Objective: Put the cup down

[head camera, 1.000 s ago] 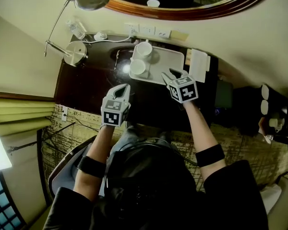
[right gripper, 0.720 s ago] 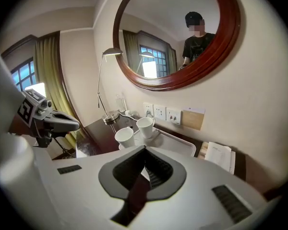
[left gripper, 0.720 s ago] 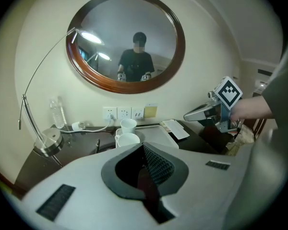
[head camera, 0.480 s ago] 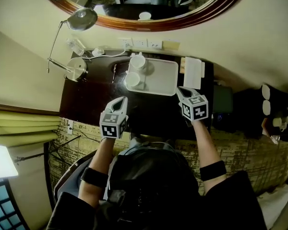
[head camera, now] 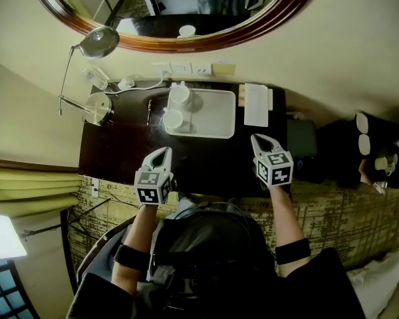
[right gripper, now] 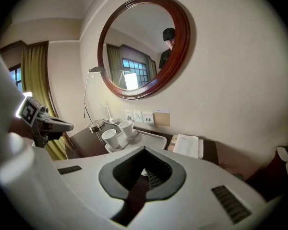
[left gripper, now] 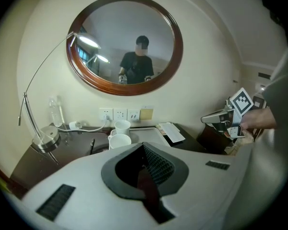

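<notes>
Two white cups stand upright on the left part of a white tray (head camera: 213,111) on the dark desk: one at the back (head camera: 179,94), one nearer (head camera: 173,119). They also show in the left gripper view, back cup (left gripper: 122,126) and nearer cup (left gripper: 119,140), and in the right gripper view, back cup (right gripper: 126,128) and nearer cup (right gripper: 109,138). My left gripper (head camera: 161,153) hovers shut and empty over the desk's near edge, short of the tray. Off the tray's near right corner, my right gripper (head camera: 259,140) is also shut, with nothing in it. Neither touches a cup.
A desk lamp (head camera: 96,105), a water bottle (head camera: 95,78) and a pen (head camera: 148,110) stand left of the tray. A white leaflet (head camera: 256,105) lies to its right. Wall sockets (head camera: 183,68) and an oval mirror (head camera: 166,42) are behind. Dark furniture (head camera: 372,138) sits far right.
My right gripper has drawn back from the tray's edge toward the desk's near right side and its jaws have shut. The left gripper stays near the front edge.
</notes>
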